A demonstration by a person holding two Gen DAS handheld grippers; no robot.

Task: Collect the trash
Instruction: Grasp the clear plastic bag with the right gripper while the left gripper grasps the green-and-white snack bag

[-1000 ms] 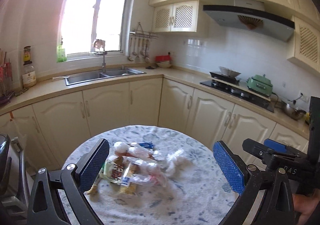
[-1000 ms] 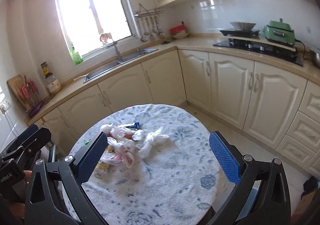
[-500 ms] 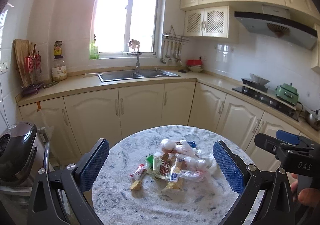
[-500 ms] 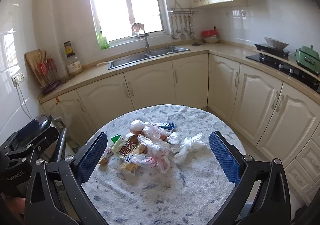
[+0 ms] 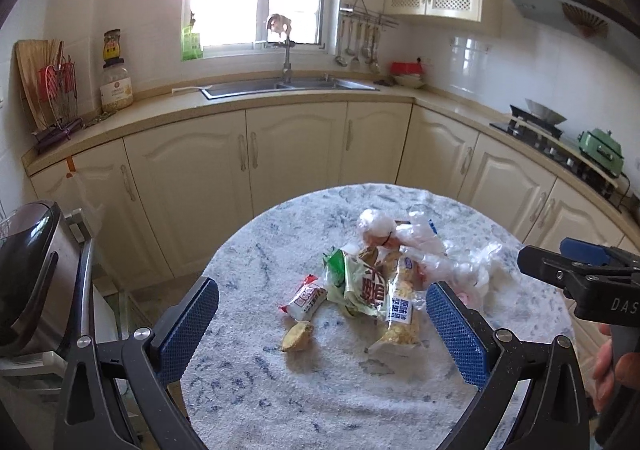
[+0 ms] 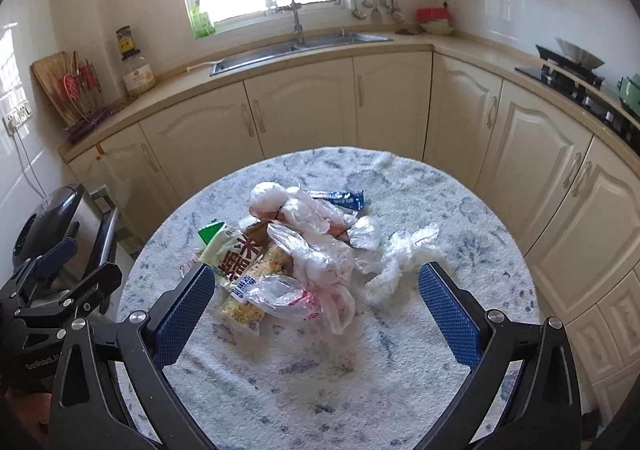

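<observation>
A heap of trash lies on the round white-and-blue covered table (image 5: 320, 394): a green-white snack wrapper (image 5: 362, 282), a clear snack pack (image 5: 400, 314), a small red-white packet (image 5: 305, 298), a yellowish scrap (image 5: 298, 336) and crumpled clear plastic bags (image 5: 400, 230). In the right wrist view the heap shows the wrapper (image 6: 236, 254), plastic bags (image 6: 316, 246), a blue wrapper (image 6: 340, 199) and a crumpled white plastic piece (image 6: 400, 254). My left gripper (image 5: 320, 322) is open and empty above the table's near side. My right gripper (image 6: 316, 302) is open and empty, just short of the heap.
A black-lidded steel bin (image 5: 32, 282) stands left of the table, also in the right wrist view (image 6: 52, 226). Cream cabinets (image 5: 288, 154), a sink (image 5: 280, 86) and a stove (image 5: 552, 134) ring the room behind. The right gripper's body (image 5: 588, 282) is at the table's right.
Both views have swung left and tilted down toward the table. The trash heap now sits nearer and more central between each gripper's fingers. Both grippers stayed open.
</observation>
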